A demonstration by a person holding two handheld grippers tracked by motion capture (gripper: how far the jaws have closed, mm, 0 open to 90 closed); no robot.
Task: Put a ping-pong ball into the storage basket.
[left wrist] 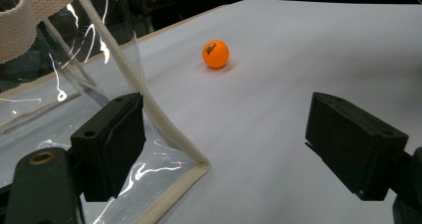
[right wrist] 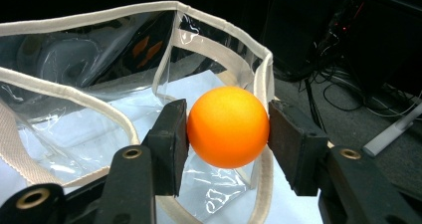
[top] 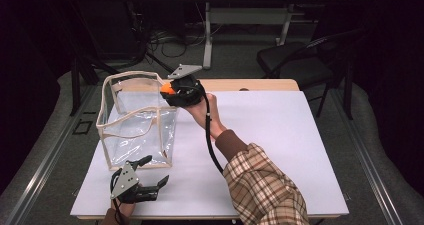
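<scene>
Both pads of the right tool (right wrist: pixel 228 129) clamp an orange ball (right wrist: pixel 228 127); left tool (left wrist: pixel 239 144) wide

clear bag (top: pixel 137 120) mouth open, table (top: pixel 280 135) beside bare

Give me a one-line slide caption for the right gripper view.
Right gripper clamps an orange ball between its fingers at the open rim of a clear plastic bag.

Orange ball (right wrist: pixel 228 127) held above clear bag's (right wrist: pixel 99 109) open rim.
</scene>
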